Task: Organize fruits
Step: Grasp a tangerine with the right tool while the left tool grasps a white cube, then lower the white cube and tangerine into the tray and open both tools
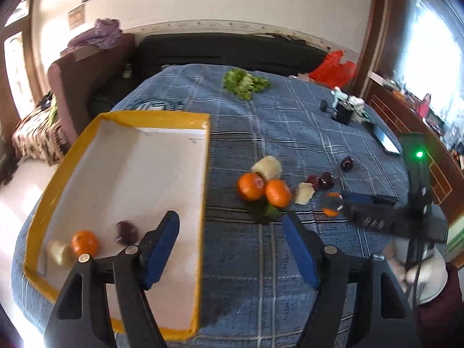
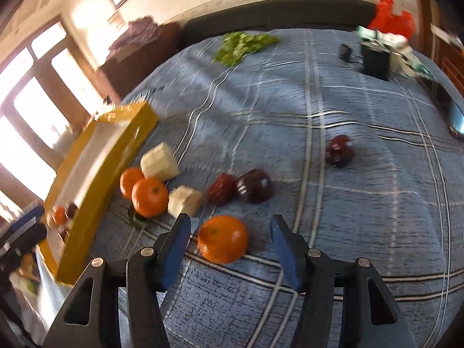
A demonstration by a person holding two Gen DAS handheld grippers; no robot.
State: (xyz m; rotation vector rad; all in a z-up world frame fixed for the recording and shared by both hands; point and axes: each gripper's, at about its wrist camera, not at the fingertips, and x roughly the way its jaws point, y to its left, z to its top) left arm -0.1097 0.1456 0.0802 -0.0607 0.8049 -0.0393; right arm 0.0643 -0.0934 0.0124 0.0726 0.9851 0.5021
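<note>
- Broadly, the table under a blue plaid cloth (image 1: 290,121) carried everything, fruit loose near its middle.
- The shallow yellow-rimmed cardboard tray with a white floor (image 1: 139,171) already held an orange, a dark plum and a pale chunk in its near corner.
- The left gripper (image 1: 230,233) hung released and empty above the tray's right wall.
- The right gripper (image 2: 230,232) had its jaws spread wide, straddling the round orange tangerine (image 2: 222,239) on the cloth without touching it.
- Judged step: picking up that tangerine; next the jaws need to close on it, then carry it left to the tray.
- Motion blur smeared the right view; the dark red fruits (image 2: 242,187) were hard to identify.
</note>
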